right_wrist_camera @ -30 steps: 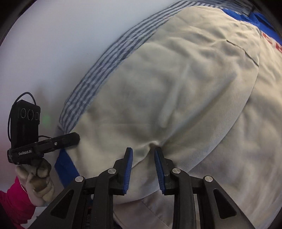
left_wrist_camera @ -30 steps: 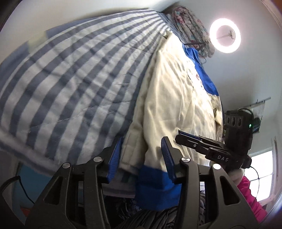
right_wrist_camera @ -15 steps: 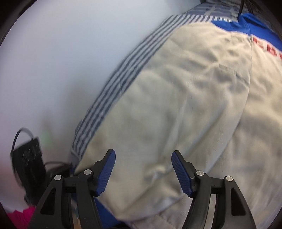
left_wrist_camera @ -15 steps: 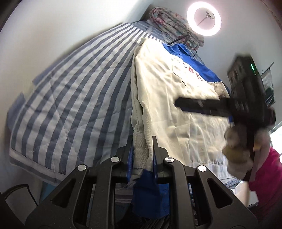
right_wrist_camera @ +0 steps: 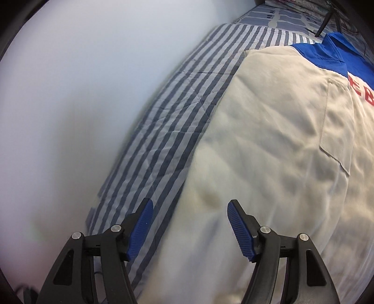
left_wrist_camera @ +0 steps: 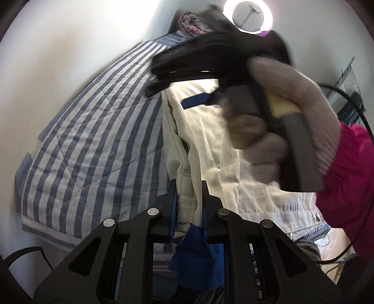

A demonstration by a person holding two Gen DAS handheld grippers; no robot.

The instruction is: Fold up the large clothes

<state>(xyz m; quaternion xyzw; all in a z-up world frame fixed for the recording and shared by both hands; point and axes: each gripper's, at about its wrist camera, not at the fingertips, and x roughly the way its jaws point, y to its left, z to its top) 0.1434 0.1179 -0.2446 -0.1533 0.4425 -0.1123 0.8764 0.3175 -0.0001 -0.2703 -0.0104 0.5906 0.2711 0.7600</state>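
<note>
A cream jacket (right_wrist_camera: pixel 268 152) with a blue collar and red letters lies spread on a striped quilt. In the left wrist view my left gripper (left_wrist_camera: pixel 187 205) is shut on a bunched fold of the jacket's (left_wrist_camera: pixel 210 140) cream cloth, near a blue cuff (left_wrist_camera: pixel 196 257), and lifts it off the bed. My right gripper (right_wrist_camera: pixel 189 224) stands open above the jacket's left edge, with nothing between its blue pads (right_wrist_camera: pixel 240 231). In the left wrist view the right gripper (left_wrist_camera: pixel 198 58) shows as a blurred black body in a gloved hand (left_wrist_camera: pixel 280 112), crossing above the jacket.
The blue-and-white striped quilt (left_wrist_camera: pixel 93 140) covers the bed against a white wall (right_wrist_camera: pixel 70 93). A ring light (left_wrist_camera: pixel 247 16) and a patterned bundle (left_wrist_camera: pixel 191 23) stand at the far end. A pink sleeve (left_wrist_camera: pixel 350 175) fills the right side. Cables (right_wrist_camera: pixel 327 21) lie near the jacket's collar.
My left gripper closed on the jacket's edge and raised it. My right gripper let go of the cloth, opened wide and moved away along the jacket toward the far end.
</note>
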